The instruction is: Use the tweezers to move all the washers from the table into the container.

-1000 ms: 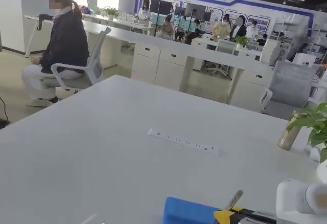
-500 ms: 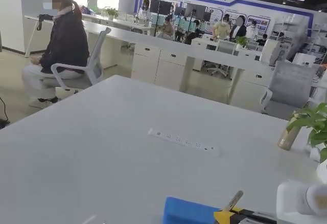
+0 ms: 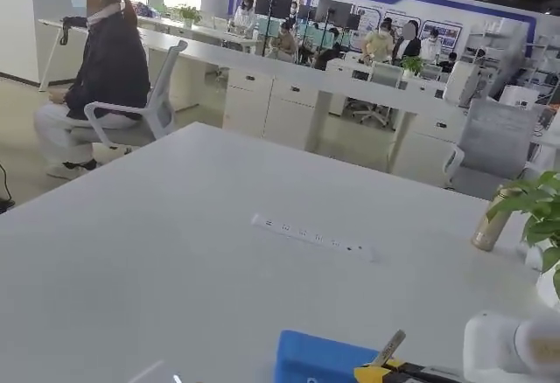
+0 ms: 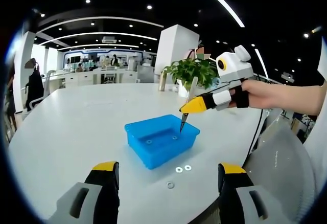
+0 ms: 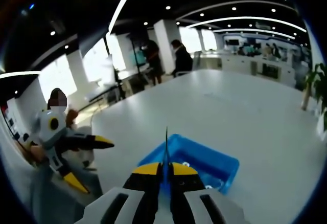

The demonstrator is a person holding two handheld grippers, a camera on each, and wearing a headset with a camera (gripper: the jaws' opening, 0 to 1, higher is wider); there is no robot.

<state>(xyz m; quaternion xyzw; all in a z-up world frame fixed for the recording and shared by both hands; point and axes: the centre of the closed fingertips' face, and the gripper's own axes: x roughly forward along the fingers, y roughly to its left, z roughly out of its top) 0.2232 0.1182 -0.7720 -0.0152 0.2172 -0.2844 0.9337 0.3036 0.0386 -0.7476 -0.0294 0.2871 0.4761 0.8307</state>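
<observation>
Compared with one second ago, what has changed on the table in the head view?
The right gripper, shut on the tweezers, has dipped slightly toward the blue container. The remaining shift is the camera moving. The container and the power strip stayed in place.

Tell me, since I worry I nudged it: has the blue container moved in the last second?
No. The blue container keeps its place below the white power strip; the whole head view shifted slightly, so the camera moved.

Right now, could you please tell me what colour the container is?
Bright blue; the container shows best in the left gripper view.
</observation>
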